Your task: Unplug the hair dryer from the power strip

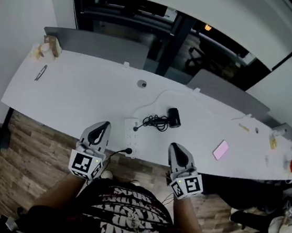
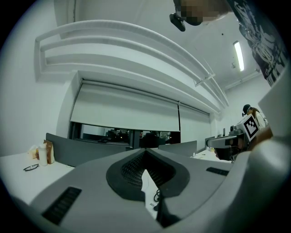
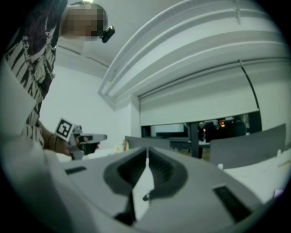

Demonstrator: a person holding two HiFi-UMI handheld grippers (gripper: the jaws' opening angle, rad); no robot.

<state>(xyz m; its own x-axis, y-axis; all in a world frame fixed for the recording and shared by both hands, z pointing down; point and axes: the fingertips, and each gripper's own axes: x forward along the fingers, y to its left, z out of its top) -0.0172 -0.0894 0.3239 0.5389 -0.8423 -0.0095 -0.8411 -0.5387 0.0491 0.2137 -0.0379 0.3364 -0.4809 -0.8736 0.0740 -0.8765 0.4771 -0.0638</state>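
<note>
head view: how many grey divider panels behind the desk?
2. Left divider panel stands behind the desk at far left; right divider panel behind its right half. More may sit out of frame.

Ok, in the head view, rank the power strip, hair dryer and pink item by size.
1. Power strip, clearly the largest.
2 and 3. Hair dryer and pink item look about alike, so I can't rank them.

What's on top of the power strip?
A black plug on the hair dryer's coiled cord sits on the power strip; a second plug sits at its near end. Prongs are covered.
</note>
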